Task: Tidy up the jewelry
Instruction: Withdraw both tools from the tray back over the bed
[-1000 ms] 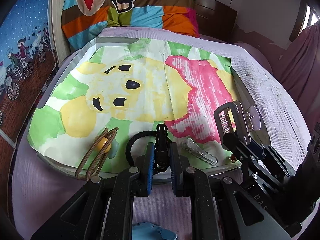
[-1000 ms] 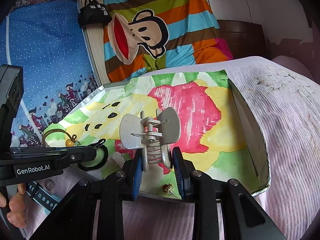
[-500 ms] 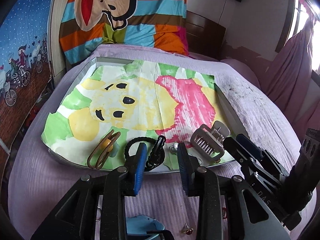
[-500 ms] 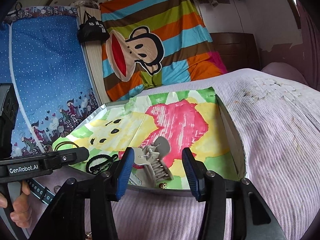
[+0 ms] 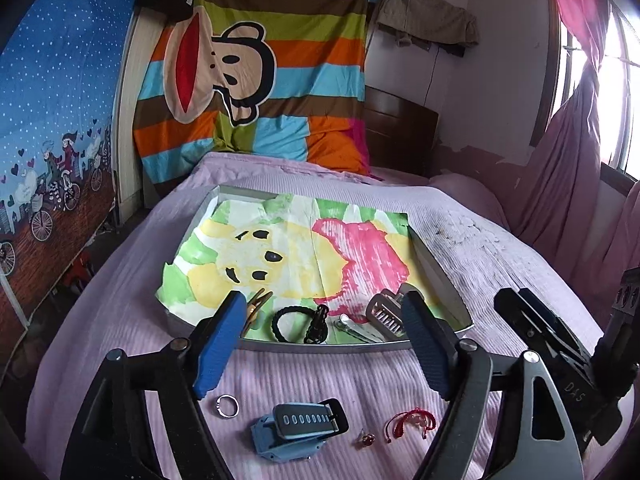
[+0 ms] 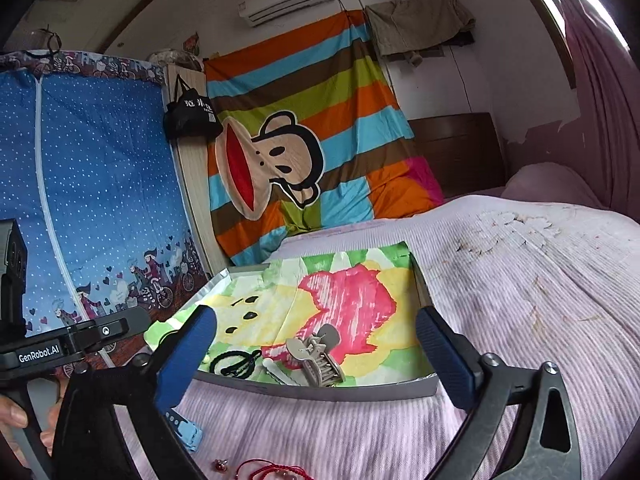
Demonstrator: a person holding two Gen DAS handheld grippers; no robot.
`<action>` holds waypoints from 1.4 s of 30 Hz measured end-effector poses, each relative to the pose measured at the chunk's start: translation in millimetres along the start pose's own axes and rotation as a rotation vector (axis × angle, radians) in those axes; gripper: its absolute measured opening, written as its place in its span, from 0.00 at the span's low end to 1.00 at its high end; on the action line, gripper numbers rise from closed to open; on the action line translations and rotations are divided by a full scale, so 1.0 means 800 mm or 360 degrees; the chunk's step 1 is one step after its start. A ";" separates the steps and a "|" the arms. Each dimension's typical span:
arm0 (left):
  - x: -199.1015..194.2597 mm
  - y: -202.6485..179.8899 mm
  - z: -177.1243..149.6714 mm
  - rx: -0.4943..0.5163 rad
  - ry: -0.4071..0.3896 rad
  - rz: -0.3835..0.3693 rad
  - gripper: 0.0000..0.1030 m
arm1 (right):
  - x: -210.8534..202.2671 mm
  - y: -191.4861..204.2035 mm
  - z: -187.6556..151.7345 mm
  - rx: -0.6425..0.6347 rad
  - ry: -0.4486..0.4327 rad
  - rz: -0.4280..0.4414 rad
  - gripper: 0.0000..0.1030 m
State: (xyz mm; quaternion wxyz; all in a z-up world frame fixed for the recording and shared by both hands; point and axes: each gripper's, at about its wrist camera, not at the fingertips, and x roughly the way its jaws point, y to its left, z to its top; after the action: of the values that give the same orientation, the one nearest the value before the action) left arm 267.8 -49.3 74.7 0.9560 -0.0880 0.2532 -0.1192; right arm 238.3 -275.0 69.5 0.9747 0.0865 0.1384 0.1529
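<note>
1. We see both grippers empty, jaws opening wide: left gripper (image 5: 324,348), right gripper (image 6: 316,364); nothing sits between the pads.
2. Nearest, loose on the pink bedspread (image 5: 120,320): ring (image 5: 227,405), blue watch (image 5: 298,428), small red earring (image 5: 367,439), red string bracelet (image 5: 410,422).
3. Handling, we judge: all light. The ring and earring are tiny and slippery, so pinch across the band. The string is limp; grab a bunched part. The watch is stiff; grip its body.
4. Farther, in the tray (image 5: 320,347) at its near edge: black hair tie (image 5: 292,322), clear clip (image 5: 356,328), grey claw clip (image 6: 316,356).
5. The claw clip is rigid plastic; we would take it at the hinge.
</note>
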 end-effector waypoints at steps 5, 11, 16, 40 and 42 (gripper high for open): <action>-0.037 -0.005 -0.006 0.0042 -0.0078 0.0031 0.76 | -0.024 0.011 0.004 -0.0022 -0.0020 -0.0004 1.00; -0.078 -0.010 -0.024 0.0064 -0.0163 0.0058 0.89 | -0.053 0.022 -0.013 -0.0029 -0.0018 -0.0013 1.00; -0.105 -0.010 -0.043 0.0079 -0.0196 0.0061 0.91 | -0.074 0.032 -0.028 -0.0053 -0.0008 -0.0028 1.00; -0.127 0.016 -0.125 0.0141 -0.0088 0.0113 0.91 | -0.099 0.054 -0.085 -0.0223 0.0121 -0.0088 1.00; -0.119 0.020 -0.127 0.0144 -0.0055 0.0116 0.91 | -0.095 0.053 -0.088 -0.0237 0.0161 -0.0100 1.00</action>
State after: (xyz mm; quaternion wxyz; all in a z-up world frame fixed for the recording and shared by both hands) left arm 138.9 -18.9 28.1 0.9669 -0.0373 0.2341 -0.0941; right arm 136.5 -250.9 30.2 0.9745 0.0016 0.1783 0.1364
